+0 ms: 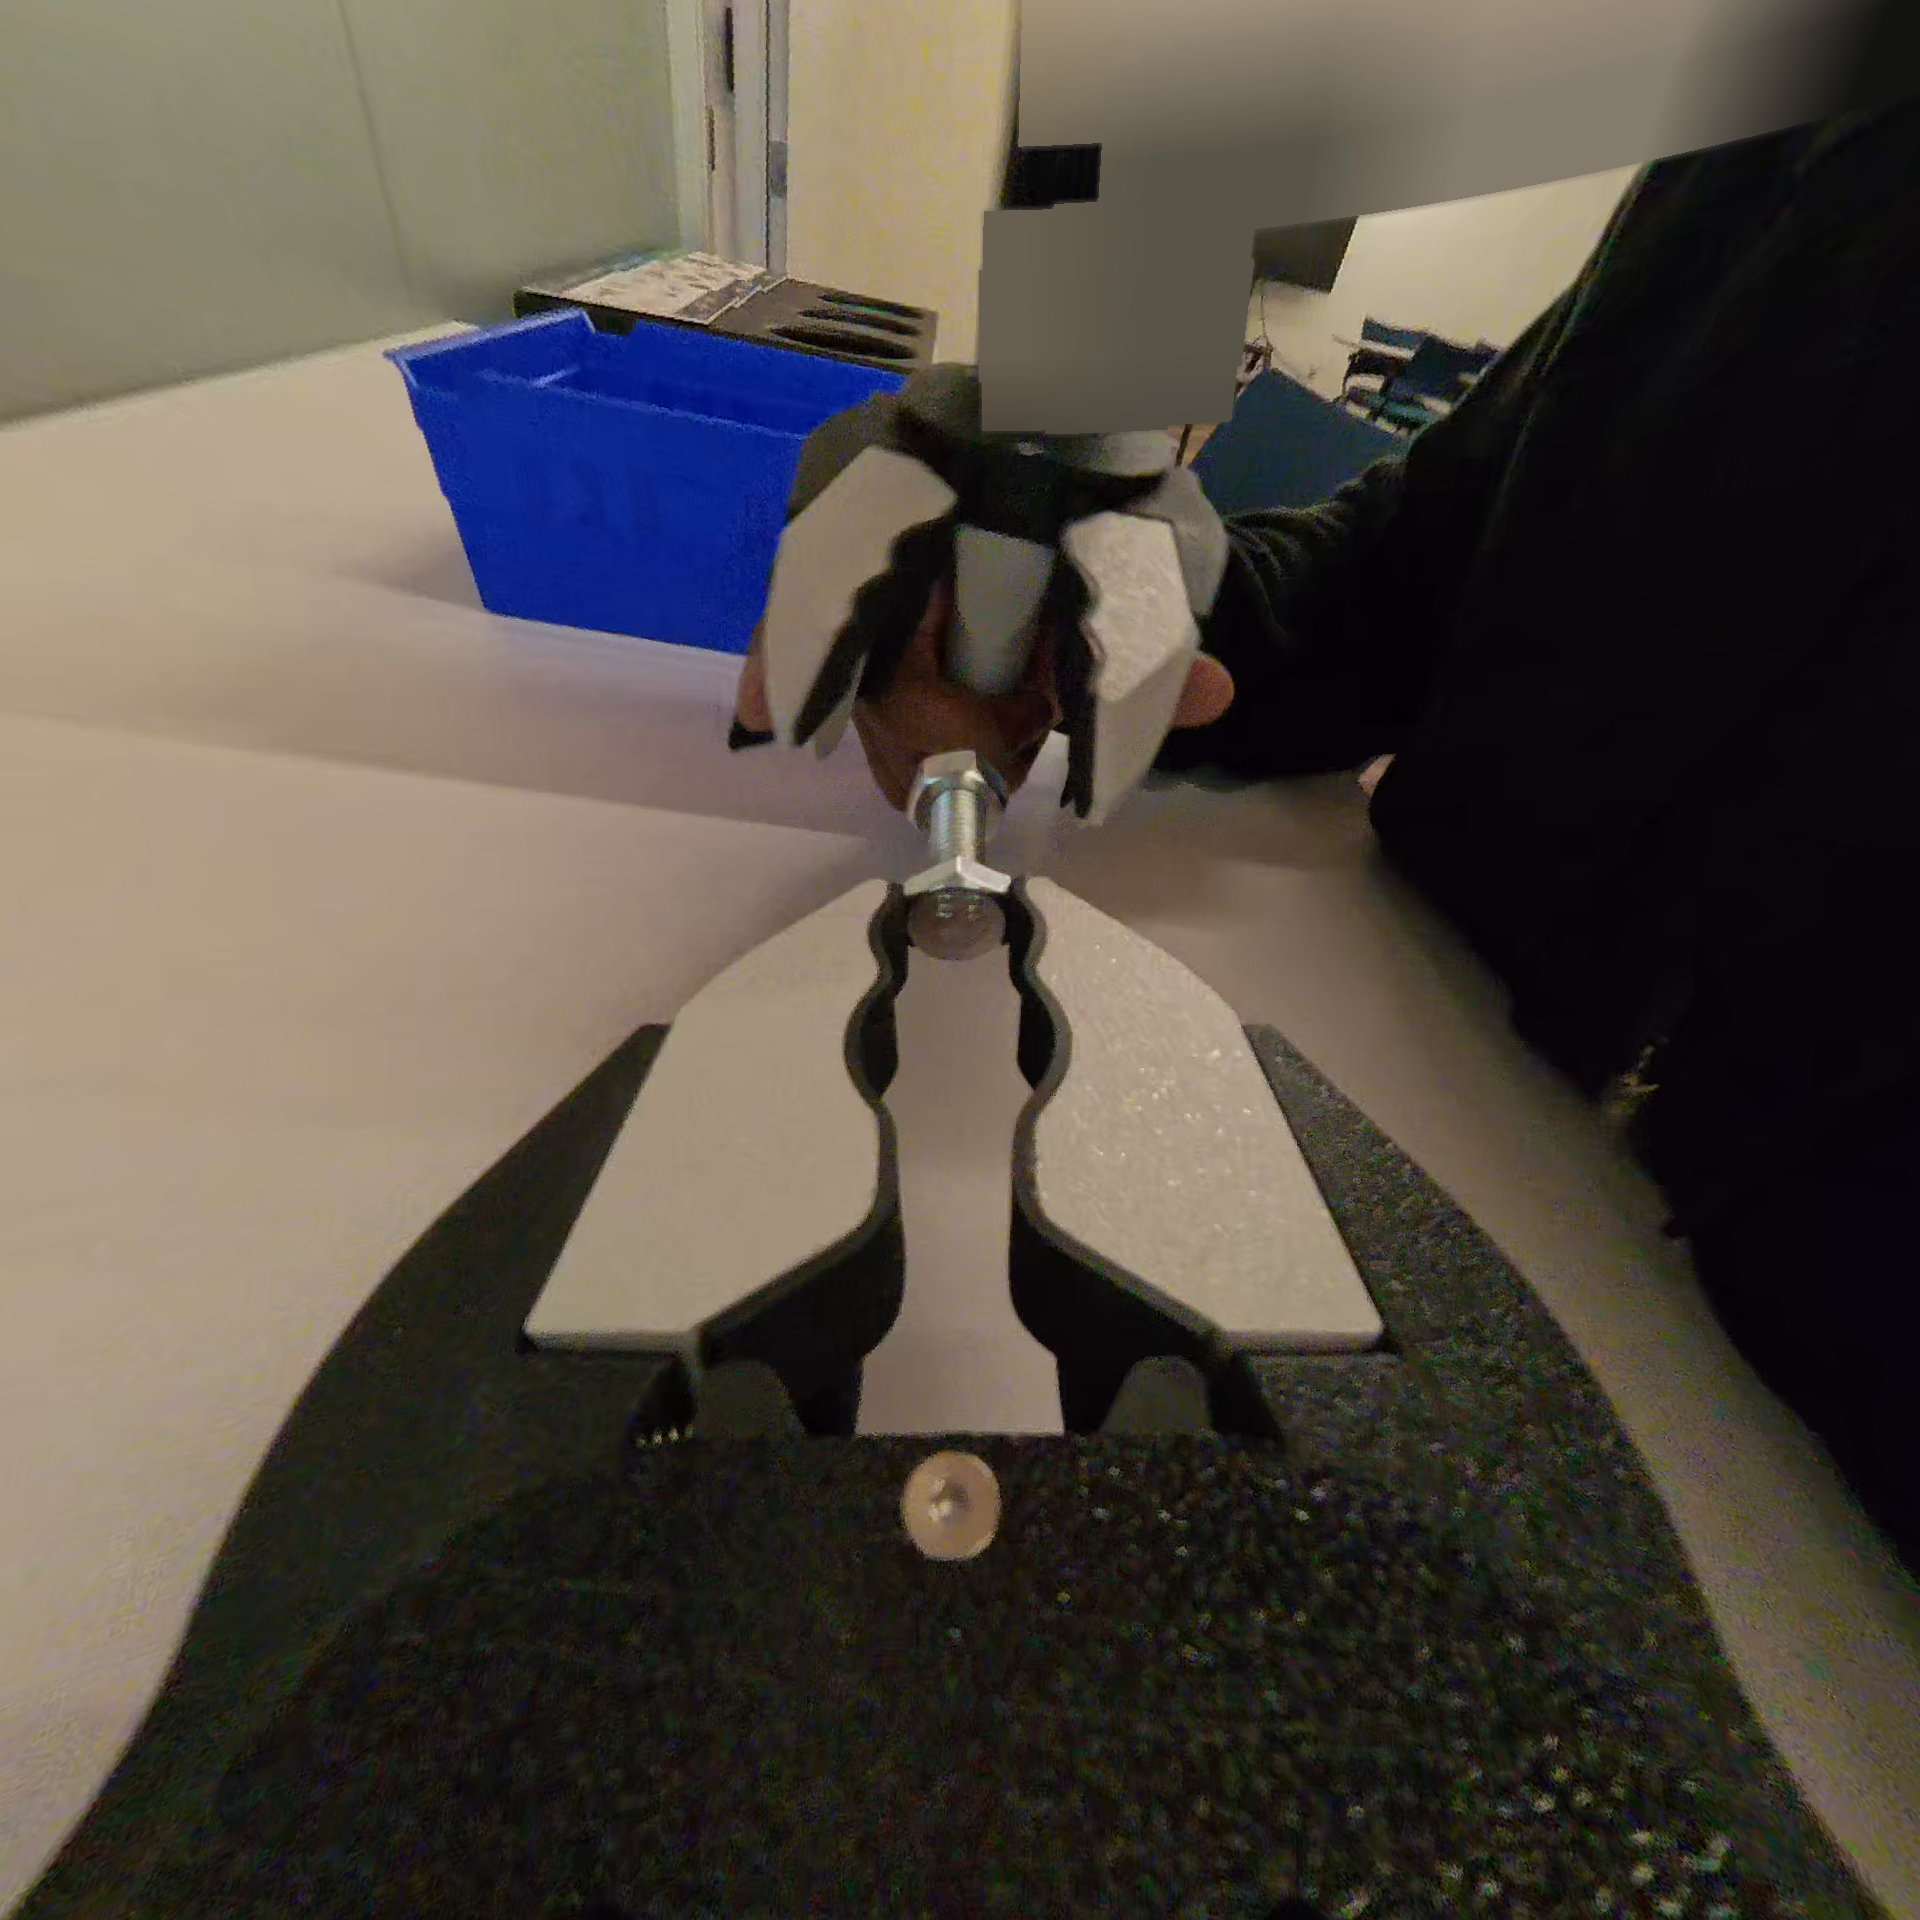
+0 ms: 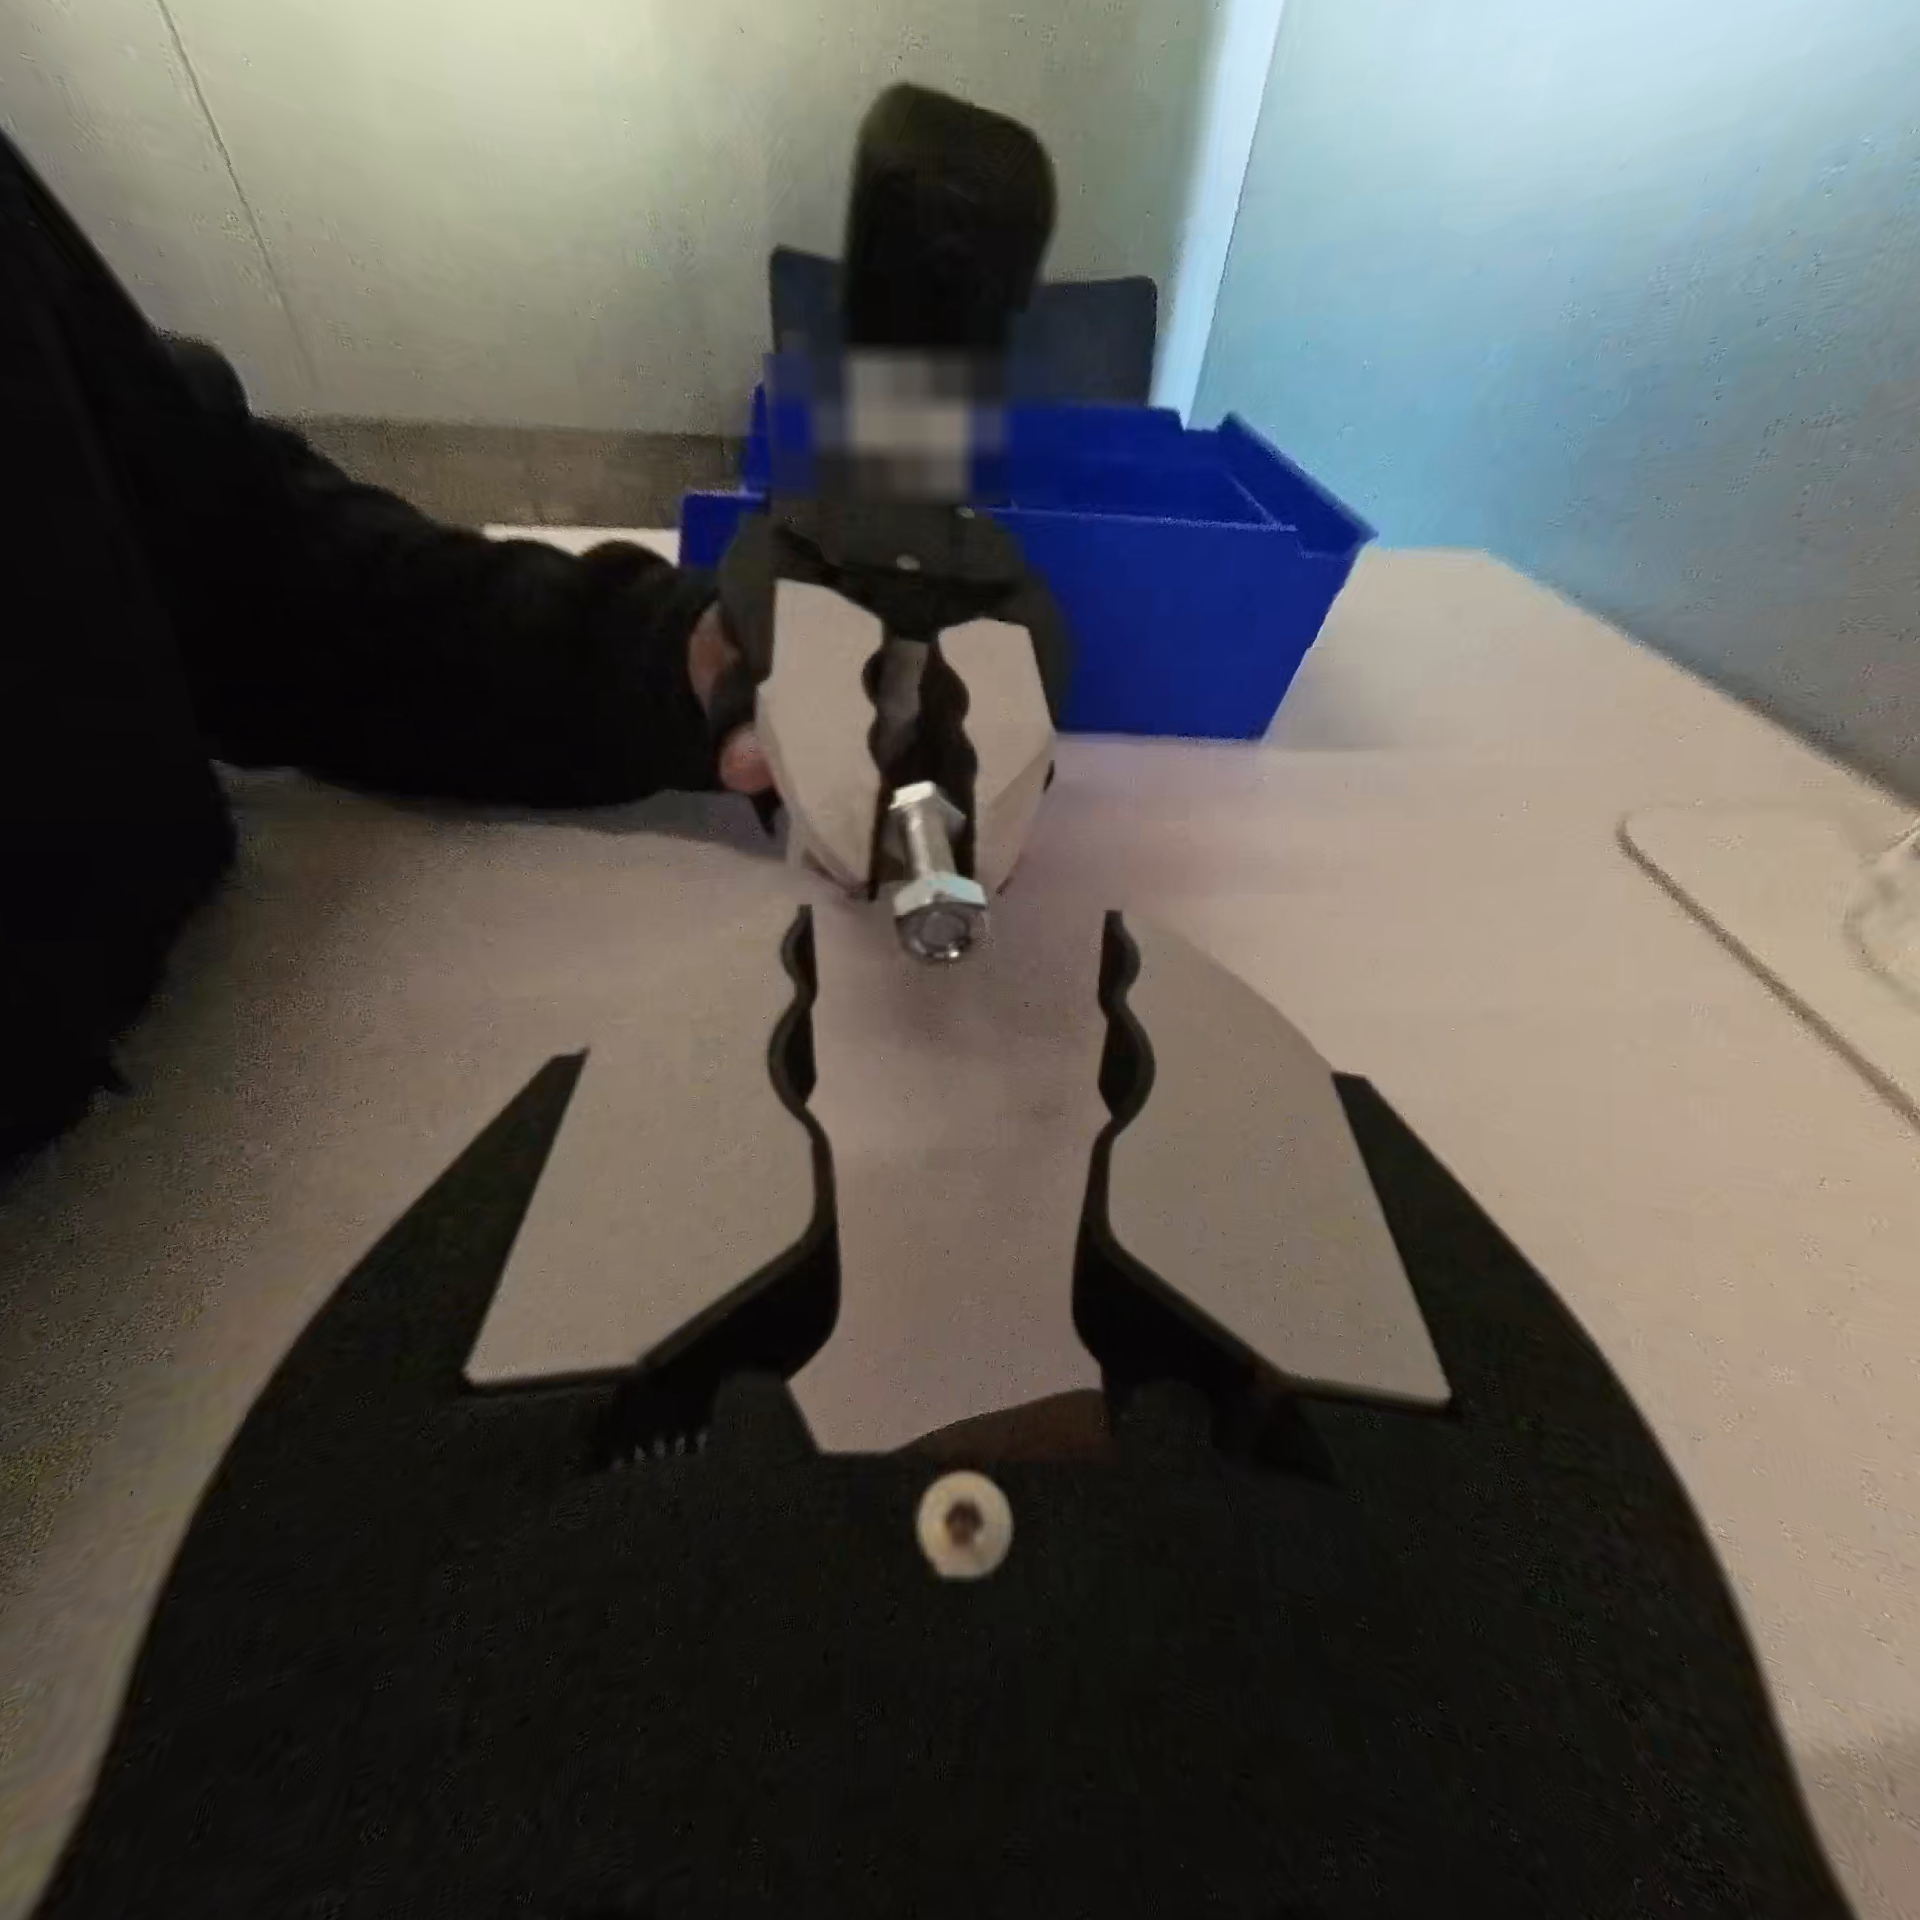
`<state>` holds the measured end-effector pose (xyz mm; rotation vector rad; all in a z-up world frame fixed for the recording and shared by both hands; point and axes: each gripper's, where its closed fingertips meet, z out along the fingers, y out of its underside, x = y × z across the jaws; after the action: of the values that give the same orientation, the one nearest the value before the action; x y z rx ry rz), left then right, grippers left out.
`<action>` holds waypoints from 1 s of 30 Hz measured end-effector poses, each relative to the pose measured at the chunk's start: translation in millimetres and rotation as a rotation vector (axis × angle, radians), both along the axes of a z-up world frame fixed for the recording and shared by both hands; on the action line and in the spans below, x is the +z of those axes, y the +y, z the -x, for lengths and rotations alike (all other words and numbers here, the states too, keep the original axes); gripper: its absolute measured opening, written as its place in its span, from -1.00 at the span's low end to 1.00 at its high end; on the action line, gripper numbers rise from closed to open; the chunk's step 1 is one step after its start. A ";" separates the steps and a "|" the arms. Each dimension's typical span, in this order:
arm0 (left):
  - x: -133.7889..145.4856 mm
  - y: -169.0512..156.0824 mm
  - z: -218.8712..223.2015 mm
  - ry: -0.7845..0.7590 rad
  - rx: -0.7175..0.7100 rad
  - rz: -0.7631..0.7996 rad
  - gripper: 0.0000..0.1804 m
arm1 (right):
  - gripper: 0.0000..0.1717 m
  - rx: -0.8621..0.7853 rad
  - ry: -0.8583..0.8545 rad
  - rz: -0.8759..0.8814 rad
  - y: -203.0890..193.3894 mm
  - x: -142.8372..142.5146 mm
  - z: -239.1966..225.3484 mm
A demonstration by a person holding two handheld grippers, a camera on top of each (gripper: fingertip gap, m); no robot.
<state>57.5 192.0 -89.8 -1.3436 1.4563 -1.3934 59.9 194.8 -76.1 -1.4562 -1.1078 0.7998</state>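
Observation:
My left gripper (image 1: pixel 954 902) is shut on the hex head of a silver bolt (image 1: pixel 948 831) and holds it level above the white table (image 1: pixel 312 935). The shaft points away from the gripper, with a silver nut (image 1: pixel 948 781) threaded on the far end. My right gripper (image 2: pixel 956 930) faces it, open and empty. Its fingertips (image 2: pixel 798 940) stand wide on either side of the nut (image 2: pixel 935 894) without touching it. The left gripper (image 2: pixel 920 831) shows in the right wrist view gripping the bolt head (image 2: pixel 914 805). The right gripper (image 1: pixel 951 764) shows open in the left wrist view.
A blue plastic bin (image 1: pixel 623 488) stands on the table behind the grippers and also shows in the right wrist view (image 2: pixel 1174 592). A black box (image 1: pixel 727 301) lies behind it. A person's black sleeves (image 1: pixel 1662 623) (image 2: pixel 208 571) reach in. A clear object (image 2: pixel 1891 894) sits at the right edge. Both grippers' tips are close together, under 4 cm apart.

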 end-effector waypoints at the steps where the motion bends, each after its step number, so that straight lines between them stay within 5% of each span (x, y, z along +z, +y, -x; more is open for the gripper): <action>1: -1.1 0.4 -0.4 0.005 -0.001 0.031 -0.81 | -0.42 -0.002 -0.034 -0.062 -2.0 -1.3 1.2; 7: -5.2 -4.2 -2.5 0.036 -0.020 0.054 -0.81 | -0.79 -0.024 -0.126 -0.097 -2.6 -13.4 5.2; 13: -15.5 -3.9 -3.5 0.077 0.023 -0.346 -0.81 | -0.79 0.146 0.119 0.663 -10.9 -21.4 5.5; 15: -14.5 -2.3 -4.6 0.082 0.033 -0.308 -0.81 | -0.78 0.178 0.214 0.752 -7.1 -17.9 4.5; 20: -4.0 3.0 -1.7 0.030 0.031 -0.020 -0.81 | -0.47 0.066 0.136 0.369 3.0 -8.9 -0.1; 25: 0.5 3.3 -0.3 0.007 0.008 0.154 -0.80 | -0.49 -0.036 -0.098 -0.089 2.9 -14.0 2.1; 30: -4.8 -2.7 -2.0 0.043 -0.018 0.146 -0.80 | -0.78 -0.056 -0.129 -0.137 1.3 -15.8 6.0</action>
<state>59.5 189.2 -94.6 -1.4624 1.4210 -1.5159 53.9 196.1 -91.9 -1.4321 -1.1894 0.5857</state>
